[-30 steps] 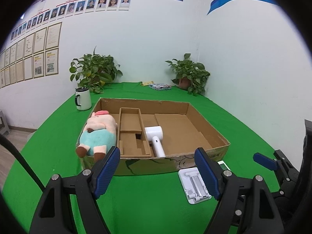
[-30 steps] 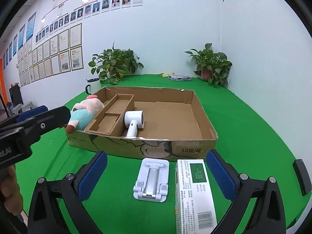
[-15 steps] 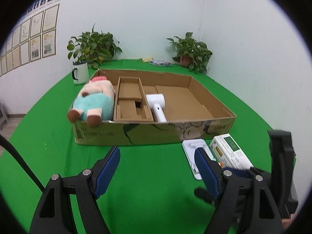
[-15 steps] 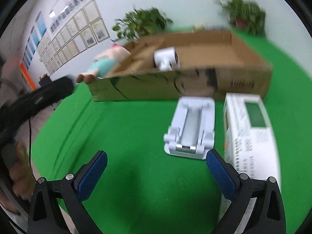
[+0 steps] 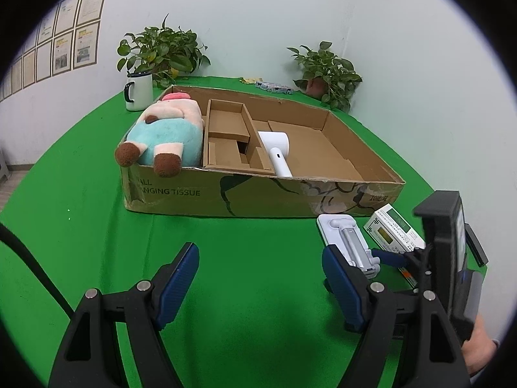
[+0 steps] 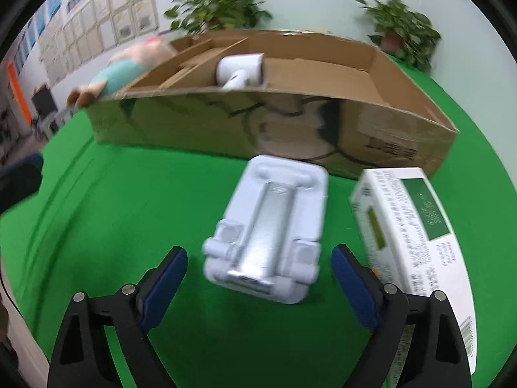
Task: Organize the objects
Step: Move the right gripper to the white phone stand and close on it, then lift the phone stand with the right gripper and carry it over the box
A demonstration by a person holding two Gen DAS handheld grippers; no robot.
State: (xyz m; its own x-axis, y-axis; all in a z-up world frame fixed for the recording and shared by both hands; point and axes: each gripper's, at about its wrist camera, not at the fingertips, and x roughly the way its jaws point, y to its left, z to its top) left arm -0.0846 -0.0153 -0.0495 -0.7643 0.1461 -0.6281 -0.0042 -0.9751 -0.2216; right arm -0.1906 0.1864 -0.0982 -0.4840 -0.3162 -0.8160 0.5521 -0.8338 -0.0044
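Note:
A shallow cardboard box (image 5: 258, 194) (image 6: 226, 129) lies on the green table. It holds a plush pig (image 5: 164, 132) at its left end and a white hair dryer (image 5: 278, 148) (image 6: 240, 69) in the middle. In front of the box lie a white folding stand (image 6: 268, 236) (image 5: 347, 239) and a white and green carton (image 6: 416, 226) (image 5: 392, 229). My right gripper (image 6: 260, 278) is open, its jaws either side of the stand's near end. My left gripper (image 5: 260, 274) is open and empty above bare cloth, left of the stand.
A white mug (image 5: 139, 92) stands behind the box at the left. Two potted plants (image 5: 161, 51) (image 5: 326, 71) stand at the wall, with small packets (image 5: 274, 87) between them. The carton lies close to the right of the stand.
The right gripper has moved forward and down until its open jaws flank the stand. The left gripper has drawn back and tilted down. Nothing has been grasped.

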